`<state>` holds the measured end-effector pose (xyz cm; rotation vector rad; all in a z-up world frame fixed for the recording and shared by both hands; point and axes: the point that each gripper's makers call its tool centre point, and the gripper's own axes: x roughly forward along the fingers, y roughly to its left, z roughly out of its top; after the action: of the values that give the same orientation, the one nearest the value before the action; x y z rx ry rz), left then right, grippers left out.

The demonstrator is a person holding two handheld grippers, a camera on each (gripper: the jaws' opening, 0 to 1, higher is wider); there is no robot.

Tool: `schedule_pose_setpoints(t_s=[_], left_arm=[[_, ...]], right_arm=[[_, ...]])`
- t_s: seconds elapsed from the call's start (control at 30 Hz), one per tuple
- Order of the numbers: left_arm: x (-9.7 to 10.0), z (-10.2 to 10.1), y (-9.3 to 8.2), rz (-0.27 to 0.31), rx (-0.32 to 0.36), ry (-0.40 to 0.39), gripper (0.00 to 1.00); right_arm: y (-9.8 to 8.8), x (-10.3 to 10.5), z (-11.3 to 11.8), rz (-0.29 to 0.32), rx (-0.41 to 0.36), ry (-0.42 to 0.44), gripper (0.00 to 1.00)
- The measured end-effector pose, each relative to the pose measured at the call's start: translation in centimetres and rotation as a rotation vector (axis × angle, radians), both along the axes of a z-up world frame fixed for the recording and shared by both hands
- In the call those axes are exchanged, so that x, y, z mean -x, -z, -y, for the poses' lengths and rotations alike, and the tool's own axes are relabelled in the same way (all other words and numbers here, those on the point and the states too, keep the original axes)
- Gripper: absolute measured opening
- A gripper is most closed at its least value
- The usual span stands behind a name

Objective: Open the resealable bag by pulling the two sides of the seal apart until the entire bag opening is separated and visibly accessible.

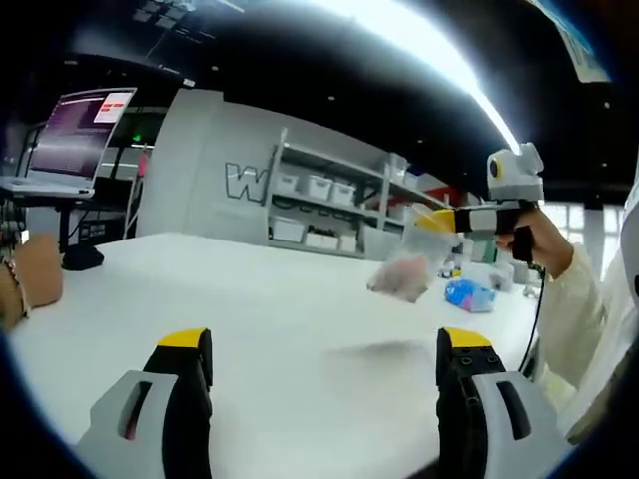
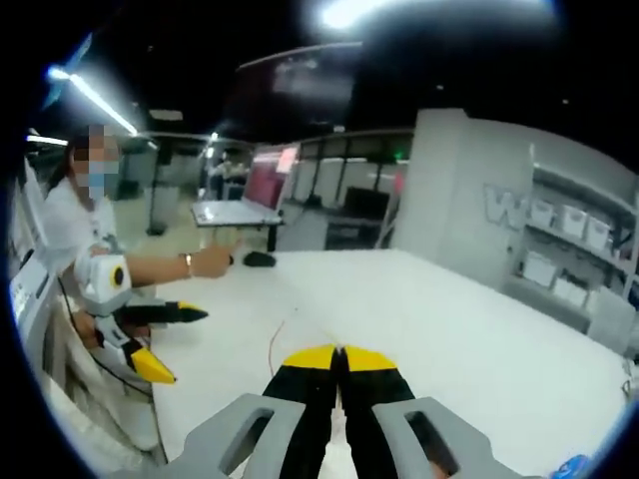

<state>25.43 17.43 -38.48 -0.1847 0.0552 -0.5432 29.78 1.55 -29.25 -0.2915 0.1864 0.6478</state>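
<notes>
A clear resealable bag (image 1: 401, 265) with something pale pink inside hangs above the white table (image 1: 250, 329) in the left gripper view. The right gripper (image 1: 439, 222) comes in from the right, held by a person's hand, and is shut on the bag's top edge. My left gripper (image 1: 324, 364) stands open near the table's front, well short of the bag, with nothing between its fingers. In the right gripper view the right gripper's jaws (image 2: 340, 357) are pressed together, and the bag itself is hidden below them. The left gripper (image 2: 170, 341) shows at the left, open.
A laptop (image 1: 70, 140) stands on a stand at the far left. Shelves with white bins (image 1: 319, 200) line the back wall. A blue packet (image 1: 469, 294) lies at the table's right end. Another person's hand (image 2: 212, 261) rests on the table beside a black mouse (image 2: 258, 259).
</notes>
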Motion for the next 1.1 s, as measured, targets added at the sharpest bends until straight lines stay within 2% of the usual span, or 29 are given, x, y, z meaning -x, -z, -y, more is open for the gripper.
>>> schedule_pose_setpoints(t_s=[0.5, 1.1], left_arm=[[0.2, -0.5, 0.2, -0.001, 0.001, -0.014, 0.92], [0.2, -0.9, 0.2, 0.0, -0.001, -0.025, 0.92]], right_arm=[[-1.7, -2.0, 0.2, 0.035, 0.113, -0.01, 0.0], [-1.6, -5.5, 0.7, -0.009, 0.115, -0.008, 0.0]])
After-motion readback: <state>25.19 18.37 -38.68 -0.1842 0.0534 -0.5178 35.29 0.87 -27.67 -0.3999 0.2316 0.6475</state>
